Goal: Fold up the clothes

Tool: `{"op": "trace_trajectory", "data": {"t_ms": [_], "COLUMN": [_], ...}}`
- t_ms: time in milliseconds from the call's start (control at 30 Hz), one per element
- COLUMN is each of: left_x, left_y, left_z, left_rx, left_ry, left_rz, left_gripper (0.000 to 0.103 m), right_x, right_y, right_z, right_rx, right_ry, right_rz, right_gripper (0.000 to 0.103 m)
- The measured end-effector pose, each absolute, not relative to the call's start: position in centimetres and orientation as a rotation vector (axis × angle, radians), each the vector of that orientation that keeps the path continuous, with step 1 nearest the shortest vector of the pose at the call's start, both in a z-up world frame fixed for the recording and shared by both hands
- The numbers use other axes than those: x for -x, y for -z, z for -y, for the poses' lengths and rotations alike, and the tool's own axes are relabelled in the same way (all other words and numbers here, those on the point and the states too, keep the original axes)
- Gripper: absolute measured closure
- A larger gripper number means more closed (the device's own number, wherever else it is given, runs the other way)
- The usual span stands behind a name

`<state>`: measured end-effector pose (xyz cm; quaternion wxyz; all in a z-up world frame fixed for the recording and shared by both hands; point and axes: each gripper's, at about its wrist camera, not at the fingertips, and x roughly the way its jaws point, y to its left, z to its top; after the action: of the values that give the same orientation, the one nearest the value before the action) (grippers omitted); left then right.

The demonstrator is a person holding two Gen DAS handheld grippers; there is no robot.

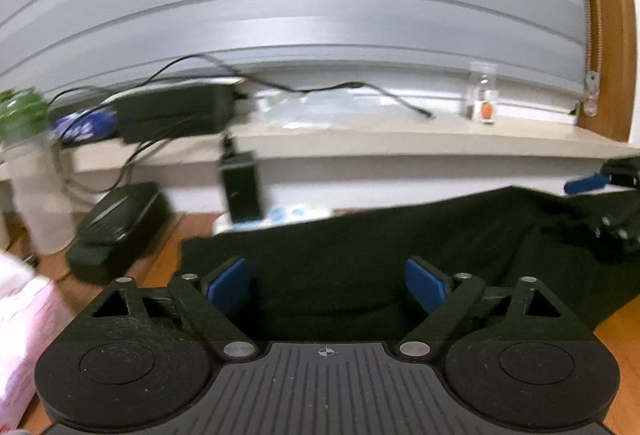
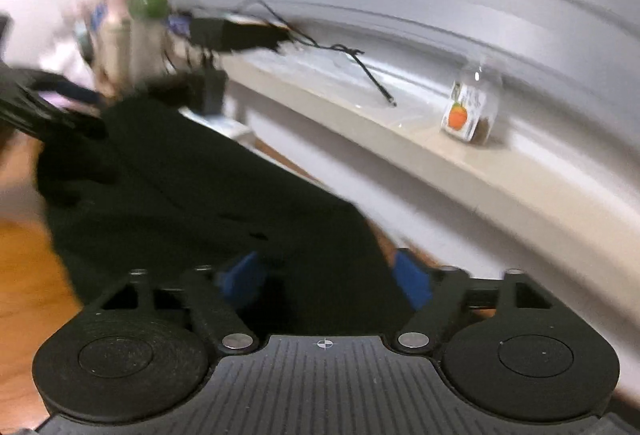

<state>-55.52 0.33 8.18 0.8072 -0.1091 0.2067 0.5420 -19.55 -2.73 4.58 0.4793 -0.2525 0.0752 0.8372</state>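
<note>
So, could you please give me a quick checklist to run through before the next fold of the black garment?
1. Left gripper open, nothing pinched: ok.
2. Right gripper open, blue fingers apart over the cloth: ok.
3. Black garment lying on the wooden table: ok.
4. Garment flat and wrinkle-free: cannot tell, the right wrist view is blurred.
5. Glass jar on the ledge, away from the cloth: ok.
6. Black box clear of the garment's left edge: ok.

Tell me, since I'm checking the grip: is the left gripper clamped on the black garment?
No, the left gripper stands wide open above the black garment.
</note>
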Motion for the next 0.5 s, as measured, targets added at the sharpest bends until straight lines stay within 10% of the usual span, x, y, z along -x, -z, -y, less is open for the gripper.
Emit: {"op": "trace_trajectory", "data": {"t_ms": [100,500], "left_x": [52.8,43.9], "left_y": [-8.3,-7.6], "left_z": [-1.4,-5.0], "left_rx": [0.202,0.156], "left_ry": [-1.127,-1.016], "left_rz": [-0.437,-0.481], "left_gripper": [0.000,0.000], "right_x": [18.5,18.8], "right_y": [-3.7,-1.0], "right_z": [2.8,2.4], "right_rx": [0.579,0.639], "right_ry": [-2.057,-2.043], "right_rz": [-0.214,-0.288], "right_gripper": [0.021,0.016]}}
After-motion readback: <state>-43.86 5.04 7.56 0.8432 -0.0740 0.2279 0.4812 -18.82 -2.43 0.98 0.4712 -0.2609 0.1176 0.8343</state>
